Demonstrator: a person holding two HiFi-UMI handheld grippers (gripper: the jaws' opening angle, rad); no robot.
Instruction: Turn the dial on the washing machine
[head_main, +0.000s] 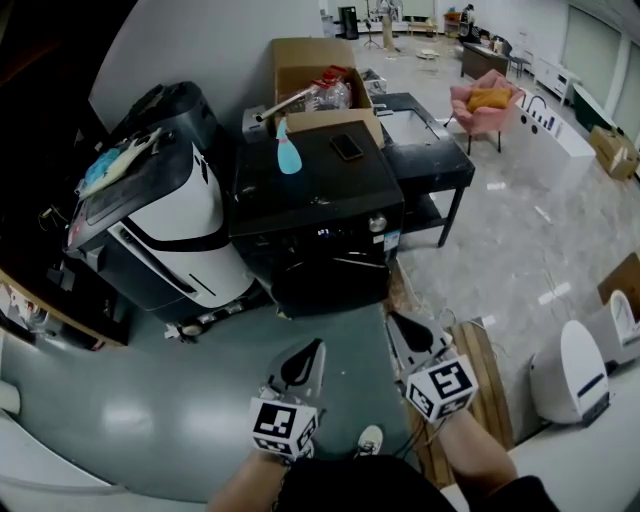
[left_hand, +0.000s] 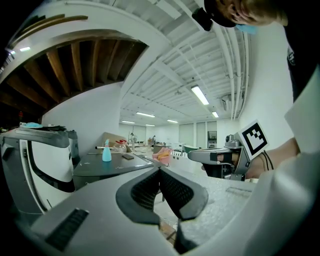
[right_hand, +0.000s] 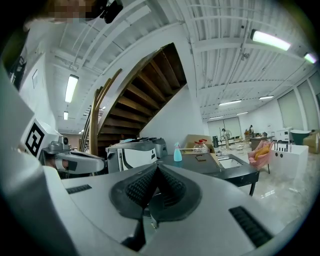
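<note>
left claw (head_main: 318, 346) closed | right claw (head_main: 394, 320) closed | both short of washing machine (head_main: 315, 200) | dial (head_main: 377, 223) untouched

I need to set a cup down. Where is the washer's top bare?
The washing machine top is bare across its front half, nearer than the spray bottle and phone. Its back is crowded by those and the cardboard box.

Grey left tool (head_main: 319, 344), right tool (head_main: 391, 317), marker cubes (head_main: 283, 428)
</note>
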